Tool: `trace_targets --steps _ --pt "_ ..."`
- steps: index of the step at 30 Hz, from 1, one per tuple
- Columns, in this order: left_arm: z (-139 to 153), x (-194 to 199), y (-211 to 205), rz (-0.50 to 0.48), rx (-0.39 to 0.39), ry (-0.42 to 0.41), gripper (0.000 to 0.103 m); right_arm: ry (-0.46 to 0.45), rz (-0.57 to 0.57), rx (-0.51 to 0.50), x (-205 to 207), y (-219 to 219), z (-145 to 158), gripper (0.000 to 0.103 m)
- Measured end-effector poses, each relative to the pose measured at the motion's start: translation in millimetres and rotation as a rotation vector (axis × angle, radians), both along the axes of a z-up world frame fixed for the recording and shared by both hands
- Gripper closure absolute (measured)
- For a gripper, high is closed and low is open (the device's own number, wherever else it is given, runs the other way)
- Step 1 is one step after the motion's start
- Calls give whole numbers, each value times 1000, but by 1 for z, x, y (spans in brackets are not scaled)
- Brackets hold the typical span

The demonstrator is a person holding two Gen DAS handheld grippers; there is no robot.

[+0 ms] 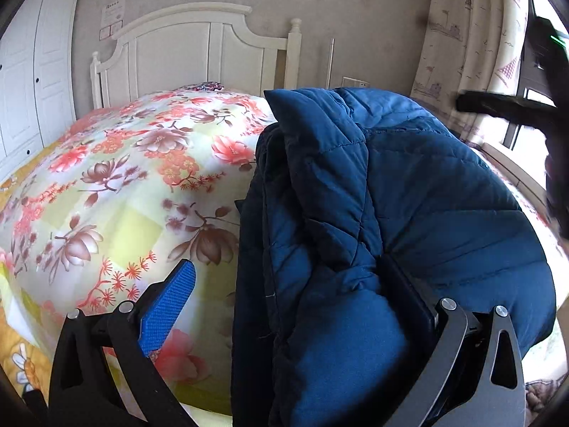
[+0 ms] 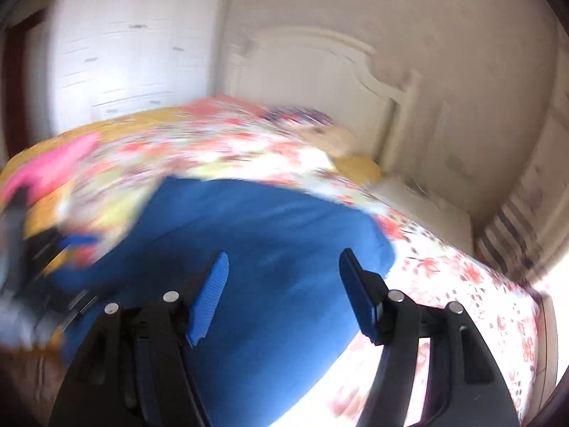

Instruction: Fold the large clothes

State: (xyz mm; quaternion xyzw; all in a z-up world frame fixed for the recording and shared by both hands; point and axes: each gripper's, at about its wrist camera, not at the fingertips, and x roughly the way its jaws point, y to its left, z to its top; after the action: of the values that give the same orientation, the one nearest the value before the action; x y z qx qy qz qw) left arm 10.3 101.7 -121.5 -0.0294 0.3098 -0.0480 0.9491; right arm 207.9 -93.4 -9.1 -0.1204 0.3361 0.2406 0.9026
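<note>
Left wrist: left claw (image 1: 302,299) open wide, blue jacket (image 1: 391,192) bunched between fingers, draped over right finger; grip unclear. Floral bed (image 1: 117,178) beyond.

Right wrist, blurred: right claw (image 2: 284,295) half open, empty, over jacket (image 2: 256,235) below on bed.

Your blue quilted jacket (image 1: 409,185) lies on the flowered bedspread, toward the right side of the bed as your left camera sees it. It is puffy, stitched in slanting channels, with a darker navy lining showing along its left edge. That edge is doubled over in thick, rumpled folds, and a stiff corner stands up at the far end. From your right camera the jacket (image 2: 270,220) shows as a broad, smooth blue mound, blurred, with its far edge rounded.
</note>
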Motion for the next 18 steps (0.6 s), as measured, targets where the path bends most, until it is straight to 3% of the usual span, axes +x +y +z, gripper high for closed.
trace_targets --steps 2,4,5,9,13,15,18 --pt "0 -1 -2 5 14 -4 4 81 -47 -15 53 13 -27 39" --pt "0 -1 -1 11 11 -3 4 296 -36 -7 94 28 -71 39" --pt "0 -1 0 19 11 -4 4 326 -33 -26 104 37 -85 38" --pt "3 0 2 13 23 16 4 271 -25 -260 97 68 -91 38" --pt "39 -8 -6 2 120 47 5 248 -45 -229 96 58 -91 38" --pt "73 -17 -5 -7 119 -27 5 238 -48 -233 97 57 -90 38" --pt "132 -13 -7 -34 45 -151 5 233 -49 -244 96 58 -81 38"
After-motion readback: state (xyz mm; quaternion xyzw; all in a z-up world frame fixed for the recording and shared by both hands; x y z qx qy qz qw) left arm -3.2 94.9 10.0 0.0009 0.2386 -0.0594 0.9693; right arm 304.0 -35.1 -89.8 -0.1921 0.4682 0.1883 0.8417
